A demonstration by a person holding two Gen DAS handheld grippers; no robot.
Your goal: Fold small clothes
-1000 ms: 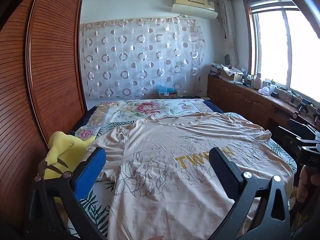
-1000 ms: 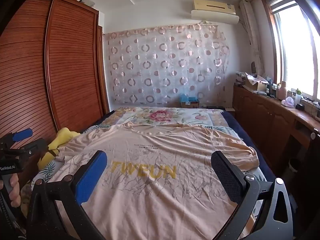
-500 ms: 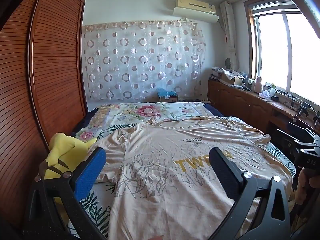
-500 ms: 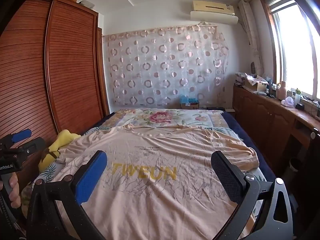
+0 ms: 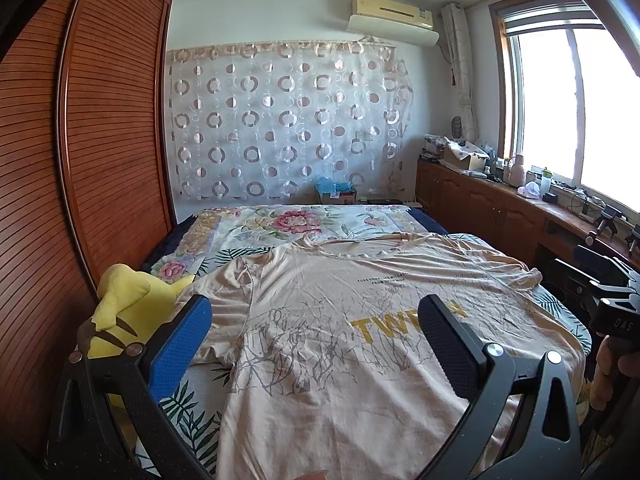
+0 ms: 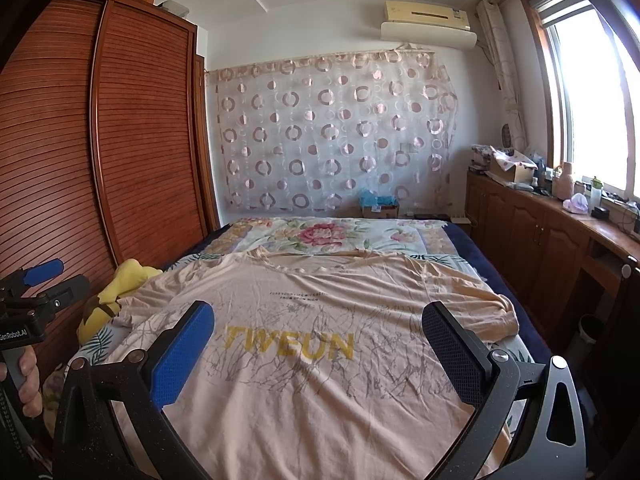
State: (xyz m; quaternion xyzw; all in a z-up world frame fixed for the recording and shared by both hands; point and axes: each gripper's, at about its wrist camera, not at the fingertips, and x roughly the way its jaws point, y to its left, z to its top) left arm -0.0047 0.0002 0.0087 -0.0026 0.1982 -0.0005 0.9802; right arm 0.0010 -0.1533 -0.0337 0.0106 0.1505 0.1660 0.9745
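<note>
A peach T-shirt (image 5: 320,320) (image 6: 320,320) with yellow "TWEUN" lettering lies spread flat, front up, on the bed, its collar toward the far end. My left gripper (image 5: 316,316) hovers above the shirt's left half, open and empty. Over the shirt's middle, my right gripper (image 6: 318,322) hangs open, nothing between its fingers. The right sleeve (image 6: 492,312) is bunched near the bed's right edge. In the right wrist view the left gripper (image 6: 36,288) shows at the far left, held by a hand.
A yellow plush toy (image 5: 128,300) lies at the bed's left edge beside the wooden wardrobe (image 5: 80,160). The floral bedsheet (image 6: 328,236) shows beyond the shirt. Wooden cabinets (image 6: 540,236) with clutter run along the right under the window.
Both grippers have risen and tilted up slightly, so the shirt sits lower in each view. The shirt has not moved and both grippers stay open.
</note>
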